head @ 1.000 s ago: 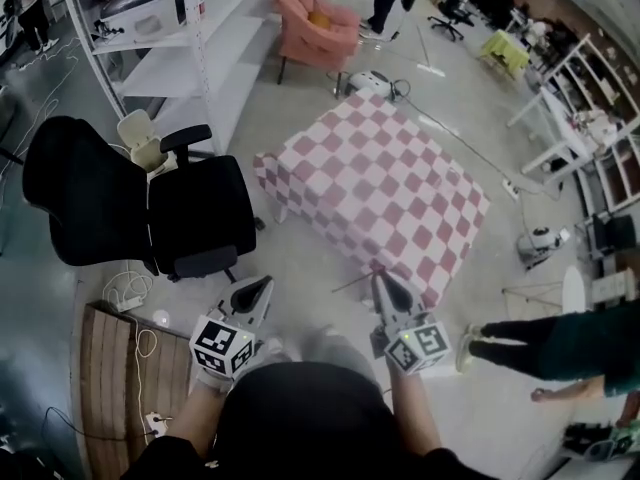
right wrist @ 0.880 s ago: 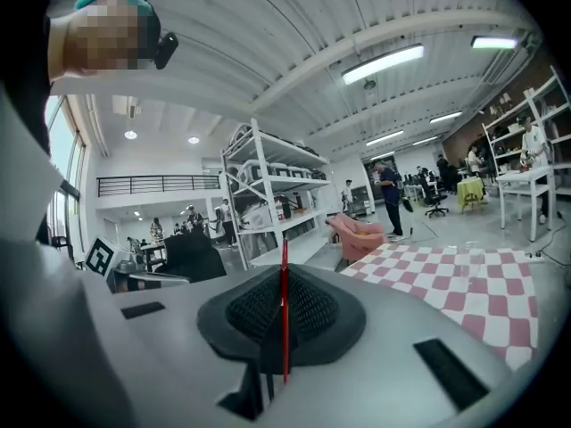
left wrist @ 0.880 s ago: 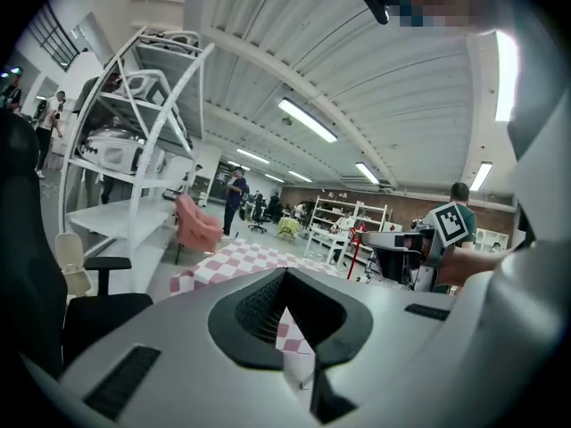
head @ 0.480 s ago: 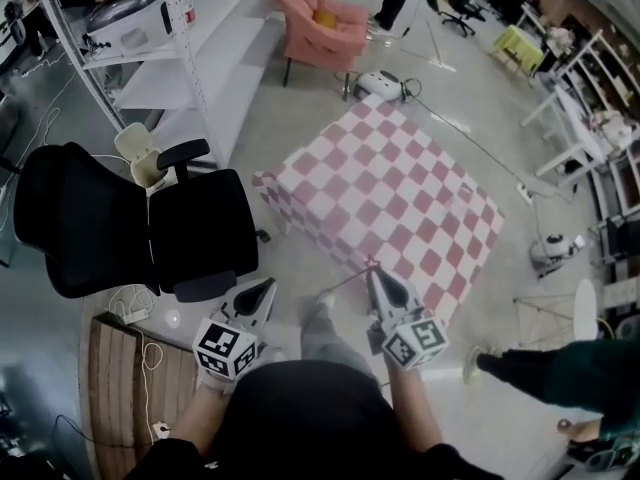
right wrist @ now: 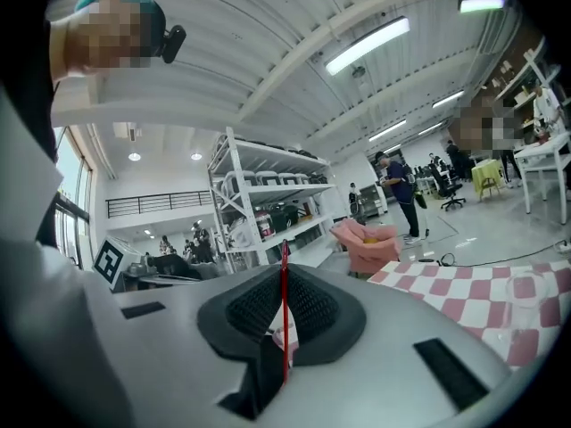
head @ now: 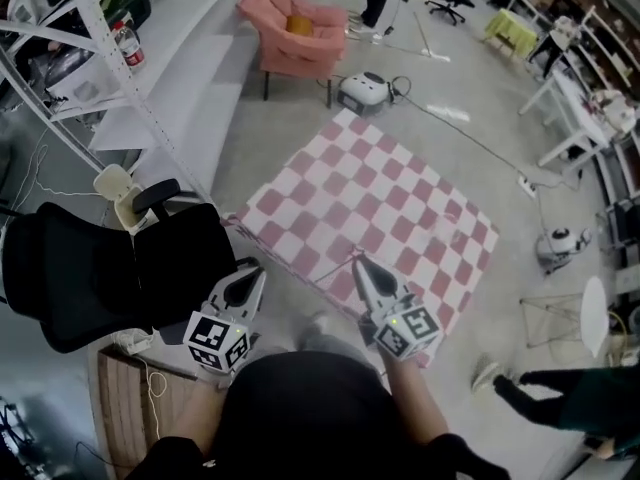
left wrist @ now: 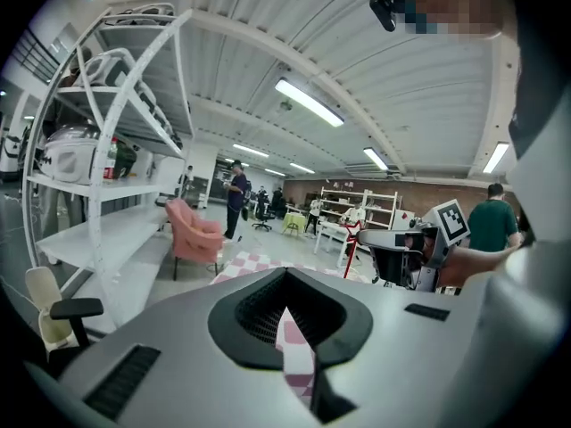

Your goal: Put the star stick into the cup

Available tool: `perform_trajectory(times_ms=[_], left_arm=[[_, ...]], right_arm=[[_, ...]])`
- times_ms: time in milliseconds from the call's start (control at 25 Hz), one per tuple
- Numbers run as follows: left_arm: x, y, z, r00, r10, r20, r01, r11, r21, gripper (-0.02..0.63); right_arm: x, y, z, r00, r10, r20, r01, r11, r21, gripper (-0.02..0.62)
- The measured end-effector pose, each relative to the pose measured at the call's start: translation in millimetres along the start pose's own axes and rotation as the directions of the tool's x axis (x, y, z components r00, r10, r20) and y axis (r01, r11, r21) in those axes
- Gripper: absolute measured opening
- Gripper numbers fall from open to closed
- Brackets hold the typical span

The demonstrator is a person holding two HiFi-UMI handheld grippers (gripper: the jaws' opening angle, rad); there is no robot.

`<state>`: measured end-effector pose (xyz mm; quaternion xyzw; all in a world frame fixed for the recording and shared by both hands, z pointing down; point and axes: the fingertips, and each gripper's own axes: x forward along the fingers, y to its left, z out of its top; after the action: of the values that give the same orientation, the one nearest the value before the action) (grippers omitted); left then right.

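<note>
— red and thin, the star stick (right wrist: 285,328) stands upright between the jaws of the right gripper (right wrist: 285,270), which are clenched on its shaft.

— so the pick-up is done. where's the star end?

— above the jaws. seen from the left gripper's side, the star (left wrist: 353,228) is up in the air over the right gripper, not touching anything.

— and the cup?

— a clear cup (right wrist: 526,297) stands on the checked cloth of the bench (head: 400,198), off to the right in the right gripper view and well apart from the stick. nothing seems to be in it, though it's small and see-through, so i can't be sure. in the head view i can't pick it out.

— how close is the person?

— at the near corner of the bench, with both grippers over its edge. the stick hasn't reached the cup.

— the other hand?

— the left gripper (left wrist: 286,279) has its jaws drawn together on nothing; only a sliver of the cloth shows past them.

— so what's left?

— most of it, i'd say: carry the stick across the bench, line it up over the cup's mouth, lower it in and let go. around it there's just a black office chair (head: 90,278) and a pink armchair (head: 295,33).
</note>
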<state>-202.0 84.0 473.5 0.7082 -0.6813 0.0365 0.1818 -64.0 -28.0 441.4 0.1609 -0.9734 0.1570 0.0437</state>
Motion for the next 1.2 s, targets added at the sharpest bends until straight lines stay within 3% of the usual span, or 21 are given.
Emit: perform_trajectory(times_ms=[240,480,800,960,1120,1200], left_arm=[[72,-16,26,0.997,-0.077,-0.031,0.079,0.996,0.051,0.041],[141,-45,37,0.973,-0.211,-0.088,0.219,0.971,0.095,0.041],[229,-84,54,0.896,-0.409,-0.172,0.433,0.890,0.141,0.041],[266,-101,55,0.855,-0.473,-0.214,0.507,0.848,0.152,0.043],[292,-118,53,0.820,-0.512,-0.254,0.556,0.818,0.147,0.043],[300,-125,50,0.803,-0.527,-0.279,0.577,0.805,0.140,0.043]], right_arm=[[-11,-76,22,0.990,-0.121,0.068,0.118,0.992,0.042,0.028],[-44,-154,41,0.945,-0.302,0.124,0.294,0.952,0.084,0.028],[-102,-242,72,0.807,-0.558,0.193,0.540,0.829,0.142,0.028],[-124,-275,89,0.740,-0.624,0.251,0.601,0.781,0.170,0.028],[-141,-306,94,0.676,-0.695,0.245,0.664,0.719,0.205,0.028],[-148,-318,92,0.659,-0.712,0.244,0.680,0.702,0.212,0.028]])
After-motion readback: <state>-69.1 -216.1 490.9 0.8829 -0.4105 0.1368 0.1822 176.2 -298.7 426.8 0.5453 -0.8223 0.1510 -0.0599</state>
